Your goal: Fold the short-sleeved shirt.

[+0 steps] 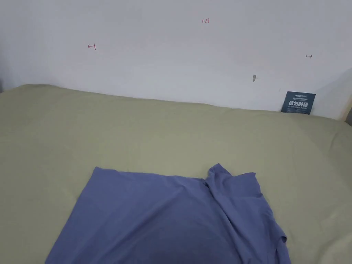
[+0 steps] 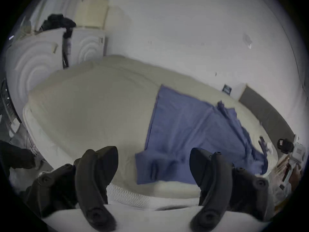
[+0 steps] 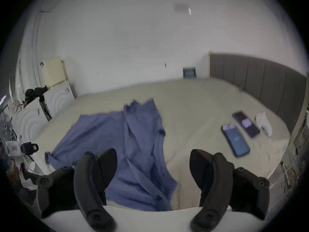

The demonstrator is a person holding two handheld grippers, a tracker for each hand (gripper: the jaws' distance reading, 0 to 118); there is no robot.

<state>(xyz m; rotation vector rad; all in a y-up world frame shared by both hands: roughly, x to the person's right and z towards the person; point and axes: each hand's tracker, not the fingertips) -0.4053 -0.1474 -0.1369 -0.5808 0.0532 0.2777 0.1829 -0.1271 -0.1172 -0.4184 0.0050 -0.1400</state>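
Both hand-held grippers, left (image 2: pixel 153 167) and right (image 3: pixel 153 167), hang wide open and empty above the shirt (image 1: pixel 165 220) on the bed (image 1: pixel 137 137). Flatten the bunched right side first, then pinch both layers at a sleeve.

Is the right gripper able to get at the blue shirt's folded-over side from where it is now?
Probably yes. The right gripper hangs open just above the near edge of the shirt, and nothing lies between them. The two phones sit off to the side on the bed, clear of the way.
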